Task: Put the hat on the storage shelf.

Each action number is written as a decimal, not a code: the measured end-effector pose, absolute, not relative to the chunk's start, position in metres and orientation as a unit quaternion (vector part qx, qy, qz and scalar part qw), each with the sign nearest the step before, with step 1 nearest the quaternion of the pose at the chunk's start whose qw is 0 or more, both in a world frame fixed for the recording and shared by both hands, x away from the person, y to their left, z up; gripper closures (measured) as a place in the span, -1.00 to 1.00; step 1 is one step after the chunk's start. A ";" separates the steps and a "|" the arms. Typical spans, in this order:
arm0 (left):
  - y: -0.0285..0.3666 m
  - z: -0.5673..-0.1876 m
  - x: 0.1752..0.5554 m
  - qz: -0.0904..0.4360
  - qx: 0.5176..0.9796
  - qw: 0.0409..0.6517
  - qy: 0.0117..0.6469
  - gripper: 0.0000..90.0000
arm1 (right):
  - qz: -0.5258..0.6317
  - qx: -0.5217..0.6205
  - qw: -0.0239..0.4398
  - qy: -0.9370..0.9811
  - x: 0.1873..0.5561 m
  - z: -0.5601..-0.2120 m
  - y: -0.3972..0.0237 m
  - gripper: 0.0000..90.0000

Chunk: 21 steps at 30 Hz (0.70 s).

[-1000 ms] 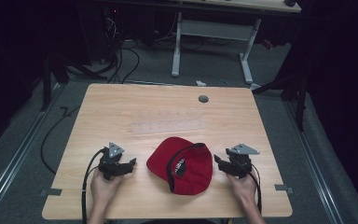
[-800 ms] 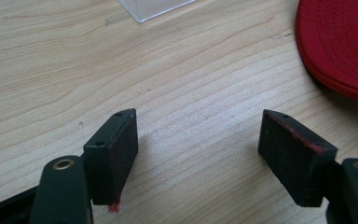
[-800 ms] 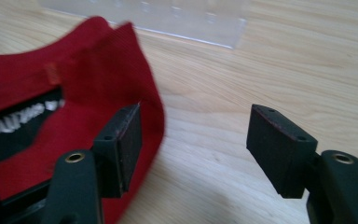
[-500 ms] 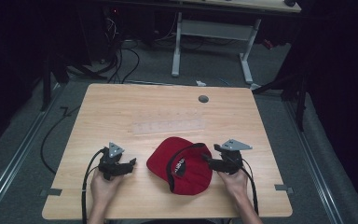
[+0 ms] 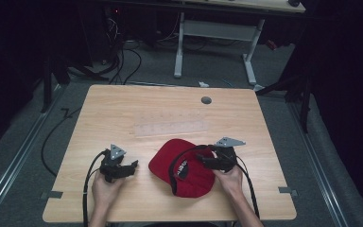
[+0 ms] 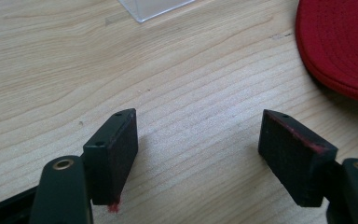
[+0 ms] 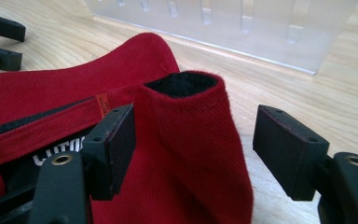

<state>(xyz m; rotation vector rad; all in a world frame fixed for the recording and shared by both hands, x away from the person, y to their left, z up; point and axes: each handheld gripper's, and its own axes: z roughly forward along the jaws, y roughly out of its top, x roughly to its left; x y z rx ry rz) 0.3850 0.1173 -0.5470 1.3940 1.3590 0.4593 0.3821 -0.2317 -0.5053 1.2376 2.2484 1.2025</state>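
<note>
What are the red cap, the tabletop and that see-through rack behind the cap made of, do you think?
The red cap looks like matte cotton twill: a fine diagonal weave and stitched seams show, with a black lining at the fold. The tabletop looks like pale wood or a wood-grain laminate, smooth with streaky grain; which one I cannot tell. The see-through rack seems to be clear, slightly frosted plastic, perhaps acrylic.

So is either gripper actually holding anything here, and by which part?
Nothing is held. The right gripper is open, its jaws either side of an upstanding fold at the red cap's edge, not closed on it. The left gripper is open over bare table.
</note>
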 end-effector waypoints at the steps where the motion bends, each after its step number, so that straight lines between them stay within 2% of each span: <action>1: 0.117 -0.547 0.385 0.193 0.586 0.540 0.572 -0.36 | 0.420 0.431 0.150 0.785 0.383 -0.506 -0.232 -0.33; 4: 0.117 -0.547 0.385 0.194 0.586 0.540 0.572 -0.36 | 0.423 0.431 0.130 0.786 0.388 -0.512 -0.232 -0.31; 12: 0.117 -0.547 0.385 0.192 0.586 0.541 0.571 -0.35 | 0.415 0.427 0.114 0.795 0.392 -0.520 -0.227 -0.18; 21: 0.116 -0.547 0.385 0.192 0.586 0.541 0.572 -0.35 | 0.408 0.424 0.093 0.803 0.394 -0.528 -0.222 0.14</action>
